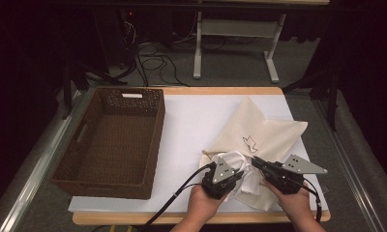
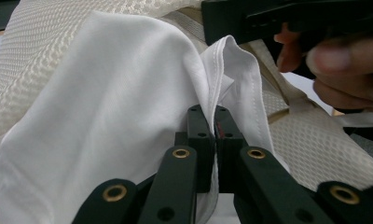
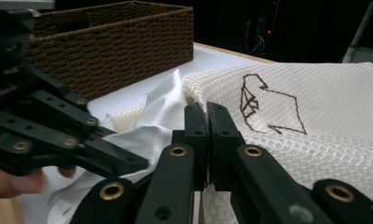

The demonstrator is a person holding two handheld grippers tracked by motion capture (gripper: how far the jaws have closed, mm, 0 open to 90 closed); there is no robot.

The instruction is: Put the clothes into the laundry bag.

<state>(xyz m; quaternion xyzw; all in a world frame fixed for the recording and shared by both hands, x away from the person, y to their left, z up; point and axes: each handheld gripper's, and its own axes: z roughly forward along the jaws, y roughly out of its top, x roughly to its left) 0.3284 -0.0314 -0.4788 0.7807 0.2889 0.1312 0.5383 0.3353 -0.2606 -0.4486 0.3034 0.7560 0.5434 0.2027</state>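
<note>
Over on the worktop [image 1: 191, 125], both hand-held grippers are working at the near edge, close together. The left hand-held gripper [image 1: 236, 173] has its jaws pressed together on a fold of white cloth [image 2: 105, 116], the hemmed edge of that cloth running right up between the jaws in the left gripper view. The cloth bunches up just in front of the person's left hand [image 1: 203, 200] and sits against the mouth of a cream mesh bag [image 1: 259, 130].

The right hand-held gripper [image 1: 257, 162] has its jaws brought together on the near edge of the mesh bag [image 3: 315, 135], the honeycomb weave tucked between them in the right gripper view. The bag lies spread flat toward the far right of the worktop, with a brown stitched emblem [image 3: 264, 105] on its upper face. The right hand [image 1: 298, 205] grips from below.

Well off to the left stands a brown woven basket [image 1: 85, 140], apart from the cloth and the bag, with a white label [image 1: 132, 95] on its far wall.
</note>
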